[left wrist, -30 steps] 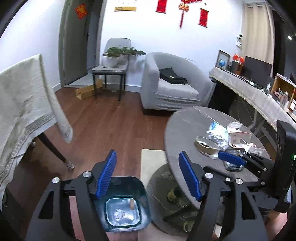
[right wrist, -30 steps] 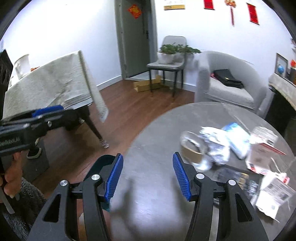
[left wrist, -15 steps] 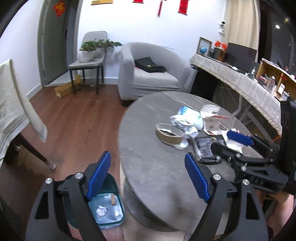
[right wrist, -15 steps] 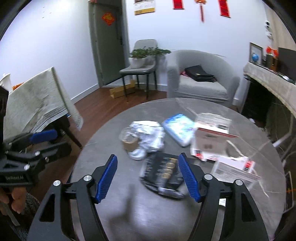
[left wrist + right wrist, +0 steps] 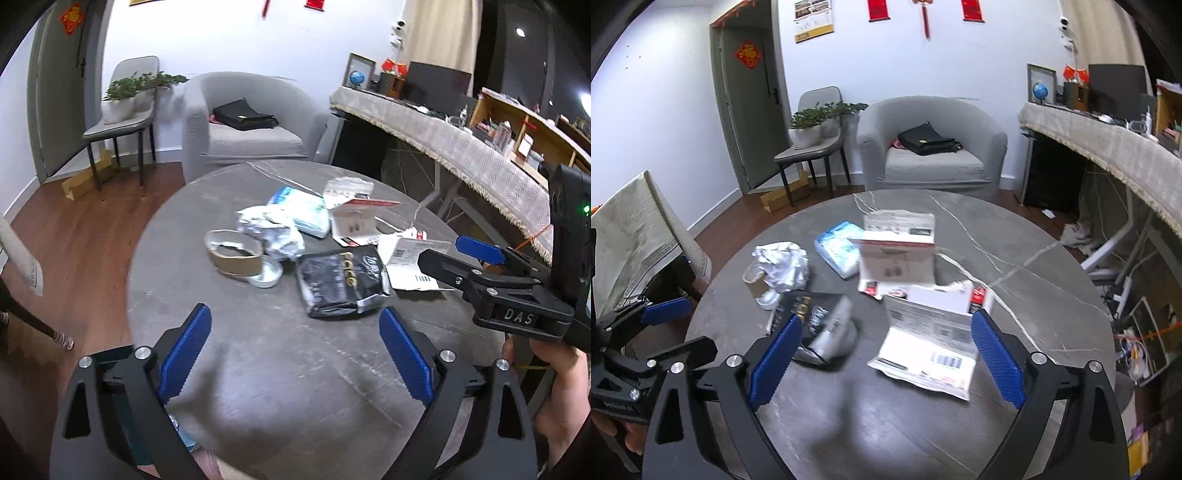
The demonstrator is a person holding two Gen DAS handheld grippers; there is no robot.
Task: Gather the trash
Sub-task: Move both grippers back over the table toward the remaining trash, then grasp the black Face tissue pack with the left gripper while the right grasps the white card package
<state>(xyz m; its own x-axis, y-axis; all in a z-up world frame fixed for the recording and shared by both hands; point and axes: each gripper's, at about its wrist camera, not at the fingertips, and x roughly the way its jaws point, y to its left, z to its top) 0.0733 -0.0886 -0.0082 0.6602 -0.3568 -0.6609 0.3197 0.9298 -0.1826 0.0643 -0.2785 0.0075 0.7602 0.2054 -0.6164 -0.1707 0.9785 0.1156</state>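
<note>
Trash lies on the round grey table (image 5: 258, 369): a brown tape roll (image 5: 233, 257), crumpled foil (image 5: 271, 232), a blue-white tissue pack (image 5: 837, 248), a white and red carton (image 5: 897, 258), a black packet (image 5: 340, 282) and a white barcode wrapper (image 5: 931, 343). My left gripper (image 5: 295, 321) hovers over the near table edge, short of the black packet. Its jaws are opening with nothing between them. My right gripper (image 5: 886, 325) hangs above the black packet and the wrapper. Its jaws are opening too, and the pads touch nothing.
A grey armchair (image 5: 931, 155) with a black bag, a chair holding a plant (image 5: 812, 147) and a door stand beyond the table. A cloth-covered counter (image 5: 1108, 147) runs along the right. A draped table (image 5: 635, 236) is at the left. A teal sliver, perhaps the bin (image 5: 186, 445), shows under the near table edge.
Both grippers swung right from the floor and teal bin to over the table's trash. Both pairs of jaws spread much wider.
</note>
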